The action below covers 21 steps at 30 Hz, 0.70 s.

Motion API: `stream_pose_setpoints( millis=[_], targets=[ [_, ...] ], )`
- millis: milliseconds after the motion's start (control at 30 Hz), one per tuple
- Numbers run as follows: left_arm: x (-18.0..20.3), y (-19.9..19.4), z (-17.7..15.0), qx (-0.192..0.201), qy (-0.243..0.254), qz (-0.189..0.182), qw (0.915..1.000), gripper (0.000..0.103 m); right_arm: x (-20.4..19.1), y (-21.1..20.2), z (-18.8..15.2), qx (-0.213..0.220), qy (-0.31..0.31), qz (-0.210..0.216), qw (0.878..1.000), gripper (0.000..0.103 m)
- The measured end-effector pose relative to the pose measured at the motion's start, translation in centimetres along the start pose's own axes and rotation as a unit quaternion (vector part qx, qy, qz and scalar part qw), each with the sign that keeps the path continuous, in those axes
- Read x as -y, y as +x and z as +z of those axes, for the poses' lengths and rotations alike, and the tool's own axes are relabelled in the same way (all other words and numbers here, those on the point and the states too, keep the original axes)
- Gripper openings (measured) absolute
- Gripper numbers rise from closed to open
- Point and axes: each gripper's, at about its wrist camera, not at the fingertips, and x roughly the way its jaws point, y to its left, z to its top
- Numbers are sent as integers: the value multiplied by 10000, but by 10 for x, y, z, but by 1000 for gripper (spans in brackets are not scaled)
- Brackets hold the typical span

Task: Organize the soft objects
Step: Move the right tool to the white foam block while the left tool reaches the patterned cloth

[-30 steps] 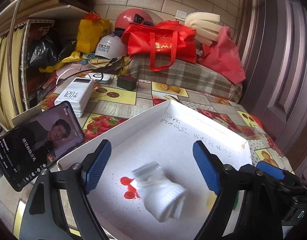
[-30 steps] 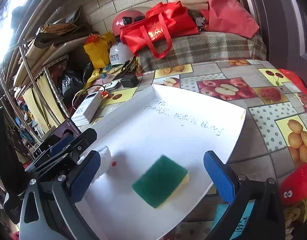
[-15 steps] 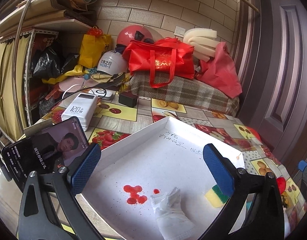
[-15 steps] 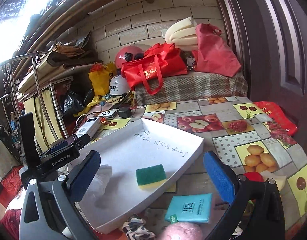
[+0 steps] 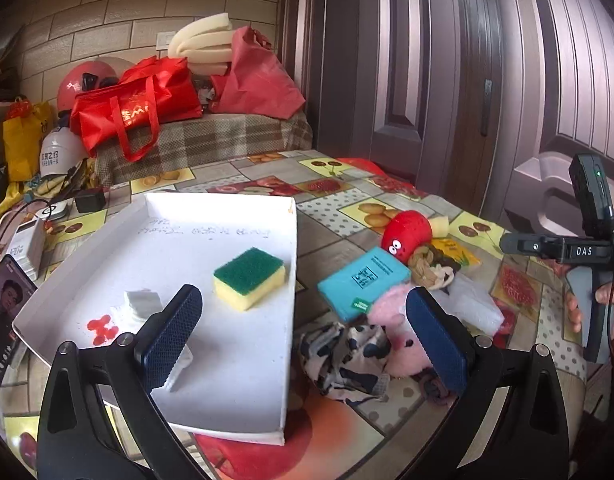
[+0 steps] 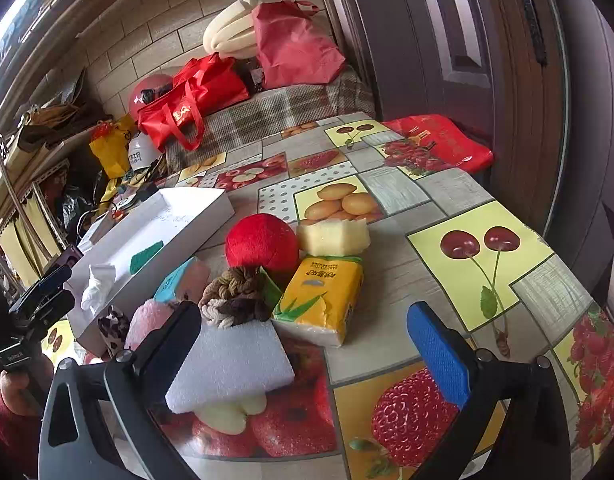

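A white tray (image 5: 235, 360) holds a green-and-yellow sponge (image 5: 249, 278) and a white crumpled cloth (image 5: 143, 304). Beside it on the table lie a cow-print cloth (image 5: 343, 356), a pink plush (image 5: 395, 332), a teal packet (image 5: 363, 282), a red plush strawberry (image 6: 263, 246), a braided rope knot (image 6: 235, 296), a yellow tissue pack (image 6: 323, 300), a white foam block (image 6: 231, 360) and a pale sponge piece (image 6: 333, 236). My left gripper (image 5: 303, 344) is open and empty over the tray's right edge. My right gripper (image 6: 307, 356) is open and empty above the foam block.
A phone (image 5: 3, 320) and a power bank (image 5: 25, 246) stand left of the tray. Red bags (image 5: 135, 110), helmets and foam rolls pile at the back. A dark door (image 5: 447, 80) lies to the right. The fruit-print table edge (image 6: 579, 264) curves on the right.
Both grippers have swung right, away from the tray, toward the pile of soft objects. The white cloth released earlier lies in the tray. Both stay open.
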Motion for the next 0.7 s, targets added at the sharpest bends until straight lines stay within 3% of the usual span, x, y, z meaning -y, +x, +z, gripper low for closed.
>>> stream_pose_setpoints(
  millis=[100,233,333,400,533,700],
  targets=[
    [22,7,-10,-463,207,-227,9985,103,-14,6,-11,-243,-370,368,9983,103],
    [31,4,-13,-393,321,-100,9987,103,-34,22,-18,-565,-637,650,9942,103],
    [22,8,-13,-492,128,-87,9987,103,-36,17,-18,-467,-650,758,9939,103],
    [17,11,-13,-564,36,-115,9983,102,-34,12,-19,-422,-751,752,9934,103],
    [22,22,-16,-865,129,-110,9961,81,-36,3,-28,-421,-1202,603,9900,103],
    [29,34,-16,-1068,269,66,9939,80,-52,5,-38,-492,-1838,273,9814,103]
  ],
)
